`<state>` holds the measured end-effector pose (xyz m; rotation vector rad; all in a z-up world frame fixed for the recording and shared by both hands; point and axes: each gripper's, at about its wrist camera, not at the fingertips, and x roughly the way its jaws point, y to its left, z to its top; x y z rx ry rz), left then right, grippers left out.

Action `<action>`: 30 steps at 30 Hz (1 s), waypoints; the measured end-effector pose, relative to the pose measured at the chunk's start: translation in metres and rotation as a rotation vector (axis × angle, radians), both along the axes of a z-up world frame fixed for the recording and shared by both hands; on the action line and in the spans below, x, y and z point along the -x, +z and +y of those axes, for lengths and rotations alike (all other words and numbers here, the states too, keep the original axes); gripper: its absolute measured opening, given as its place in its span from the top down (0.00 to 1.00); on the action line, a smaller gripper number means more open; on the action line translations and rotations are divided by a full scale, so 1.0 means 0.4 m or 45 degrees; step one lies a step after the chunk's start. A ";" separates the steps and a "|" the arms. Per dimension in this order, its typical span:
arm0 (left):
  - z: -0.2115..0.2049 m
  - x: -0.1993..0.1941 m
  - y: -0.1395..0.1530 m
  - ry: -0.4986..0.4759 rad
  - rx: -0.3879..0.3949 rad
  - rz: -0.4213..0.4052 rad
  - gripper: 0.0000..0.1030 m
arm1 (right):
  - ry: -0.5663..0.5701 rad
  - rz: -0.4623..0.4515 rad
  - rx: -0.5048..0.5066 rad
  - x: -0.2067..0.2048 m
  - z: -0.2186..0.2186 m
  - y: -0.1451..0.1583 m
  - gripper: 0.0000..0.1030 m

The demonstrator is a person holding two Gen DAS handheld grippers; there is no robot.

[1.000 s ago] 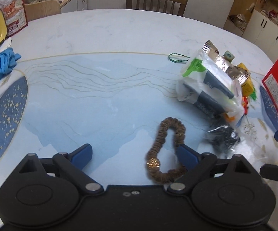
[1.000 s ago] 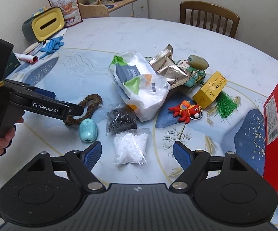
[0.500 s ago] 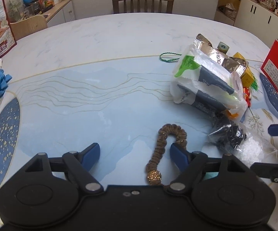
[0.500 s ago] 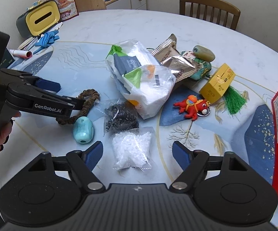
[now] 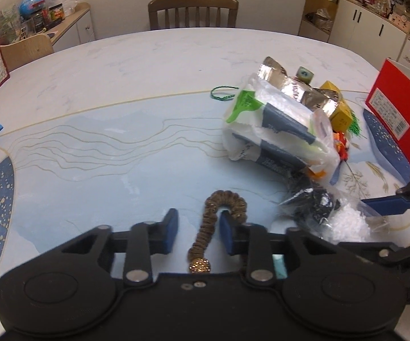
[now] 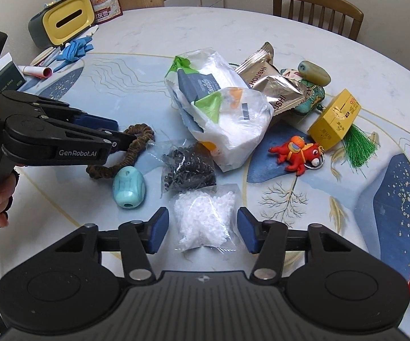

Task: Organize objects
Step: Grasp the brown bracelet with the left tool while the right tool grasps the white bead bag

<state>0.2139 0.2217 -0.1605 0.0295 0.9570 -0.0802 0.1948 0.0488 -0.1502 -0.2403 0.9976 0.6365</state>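
The left gripper (image 5: 196,231) is spread around the brown bead bracelet (image 5: 219,221) low in the frame. The right gripper (image 6: 202,228) is spread around a clear bag of white bits (image 6: 205,221) on the table (image 5: 148,85).

Brown beaded bracelet (image 5: 222,221) lies flat, bent into a hook, lower centre of the left wrist view. Bag of white granules (image 6: 203,223) lies flat, lower centre of the right wrist view.

Right claw (image 6: 202,231) open around white bead bag (image 6: 205,221), left claw (image 6: 117,137) at brown scrunchie (image 6: 125,150)
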 end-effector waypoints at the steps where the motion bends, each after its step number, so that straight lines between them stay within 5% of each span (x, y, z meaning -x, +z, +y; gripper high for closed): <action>1: -0.003 0.001 0.000 -0.003 -0.005 0.001 0.76 | 0.000 0.002 0.001 0.000 0.000 0.000 0.54; 7: -0.004 0.002 0.004 -0.001 0.025 0.016 0.92 | -0.004 0.010 -0.008 0.000 -0.005 0.002 0.62; 17: 0.003 0.017 0.019 0.037 0.095 0.044 0.94 | -0.023 0.000 -0.070 0.012 -0.042 0.035 0.66; 30: -0.025 0.054 0.131 0.058 0.149 0.034 0.94 | -0.088 -0.047 -0.158 0.040 -0.156 0.153 0.66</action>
